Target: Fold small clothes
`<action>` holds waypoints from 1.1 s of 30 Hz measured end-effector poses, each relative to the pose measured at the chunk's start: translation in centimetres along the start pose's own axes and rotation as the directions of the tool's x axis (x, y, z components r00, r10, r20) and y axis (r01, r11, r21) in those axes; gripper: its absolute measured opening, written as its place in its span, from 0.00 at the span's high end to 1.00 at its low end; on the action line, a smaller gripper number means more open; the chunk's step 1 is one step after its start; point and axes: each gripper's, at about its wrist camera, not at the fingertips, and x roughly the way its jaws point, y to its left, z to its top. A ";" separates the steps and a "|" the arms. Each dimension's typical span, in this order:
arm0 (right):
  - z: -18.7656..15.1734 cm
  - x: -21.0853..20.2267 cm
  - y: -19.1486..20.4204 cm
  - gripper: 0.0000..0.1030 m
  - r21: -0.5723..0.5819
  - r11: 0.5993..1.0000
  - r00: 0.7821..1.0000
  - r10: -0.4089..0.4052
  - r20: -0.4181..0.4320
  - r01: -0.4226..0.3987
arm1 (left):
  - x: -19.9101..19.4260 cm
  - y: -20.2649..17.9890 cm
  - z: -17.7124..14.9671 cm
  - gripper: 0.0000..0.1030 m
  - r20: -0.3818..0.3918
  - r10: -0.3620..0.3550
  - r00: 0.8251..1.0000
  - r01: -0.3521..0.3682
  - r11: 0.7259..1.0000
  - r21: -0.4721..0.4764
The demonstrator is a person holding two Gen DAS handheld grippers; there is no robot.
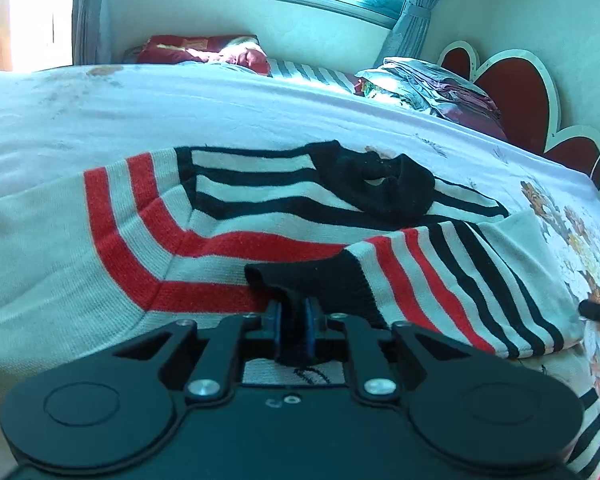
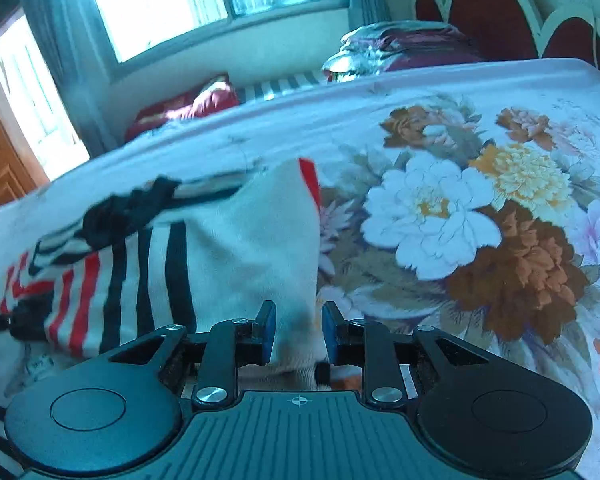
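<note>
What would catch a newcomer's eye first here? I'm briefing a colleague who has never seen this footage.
First the striped sweater, red, black and white, spread over the bed, with the left gripper shut on its black cuff. Next the large flower print on the bedsheet, to the right of the sweater, where the right gripper has its jaws around a white fold. Behind, a red scalloped headboard stands against the wall.

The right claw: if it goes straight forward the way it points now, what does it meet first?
The right claw would first meet the white part of the striped sweater, already lying between its open fingers. Beyond that is the floral bedsheet; depth is hard to judge.
</note>
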 end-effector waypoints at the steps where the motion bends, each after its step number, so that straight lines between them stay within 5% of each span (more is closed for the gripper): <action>1: 0.6 0.0 -0.6 0.72 0.019 1.000 1.000 0.000 0.018 -0.001 | -0.2 -0.1 0.1 0.61 0.012 0.033 0.999 -0.033 0.999 0.007; 3: 2.1 0.8 -2.0 0.64 0.072 0.997 0.999 0.026 0.029 -0.028 | -0.1 0.1 0.2 0.42 0.036 0.040 0.999 -0.040 0.999 0.004; 6: 4.8 3.3 -3.8 0.64 0.143 0.987 0.997 0.064 0.029 -0.068 | 1.3 0.7 0.7 0.67 -0.001 0.022 1.000 -0.022 0.999 -0.030; 9: 6.6 6.6 -5.8 0.64 0.258 0.953 0.987 0.162 0.000 -0.157 | 2.2 1.5 1.2 0.71 -0.006 0.001 1.000 -0.001 0.994 -0.112; 12: 7.6 10.0 -7.1 0.64 0.332 0.919 0.970 0.242 -0.041 -0.215 | 2.8 2.2 1.5 0.92 -0.011 -0.033 0.999 0.031 0.986 -0.161; 14: 7.9 11.4 -7.7 0.64 0.380 0.881 0.947 0.320 -0.038 -0.283 | 2.8 2.3 1.4 0.94 -0.001 -0.041 0.999 0.041 0.984 -0.171; 15: 8.0 11.7 -7.9 0.81 0.384 0.869 0.936 0.350 -0.033 -0.311 | 2.5 2.1 1.2 0.95 0.027 -0.033 0.999 0.036 0.987 -0.159; 16: 8.3 11.5 -7.6 0.93 0.349 0.889 0.946 0.324 -0.022 -0.297 | 1.8 1.7 1.0 0.96 0.088 -0.002 0.996 0.015 0.989 -0.145; 19: 8.4 10.6 -5.7 0.94 0.159 0.970 0.981 0.189 -0.032 -0.182 | 1.8 0.7 0.2 0.96 0.098 0.088 0.991 -0.077 0.992 -0.104; 22: 8.1 11.0 -4.0 0.93 0.027 0.994 0.993 0.104 -0.050 -0.103 | 2.3 0.2 -0.3 0.95 0.104 0.116 0.988 -0.107 0.991 -0.084; 26: 8.6 9.1 -3.0 0.65 -0.048 0.999 1.000 -0.014 0.015 0.015 | 1.1 1.7 0.1 0.77 0.092 0.134 0.987 -0.118 0.980 -0.163; 28: 8.3 7.6 -2.9 0.65 -0.058 0.998 0.998 -0.015 0.068 0.019 | -0.9 0.9 0.5 0.70 0.161 0.236 0.958 -0.214 0.966 -0.142; 33: 7.2 9.0 1.9 0.66 -0.220 0.963 0.988 0.153 -0.017 -0.153 | 1.8 -7.5 3.0 0.62 0.131 -0.008 0.991 -0.001 0.997 0.073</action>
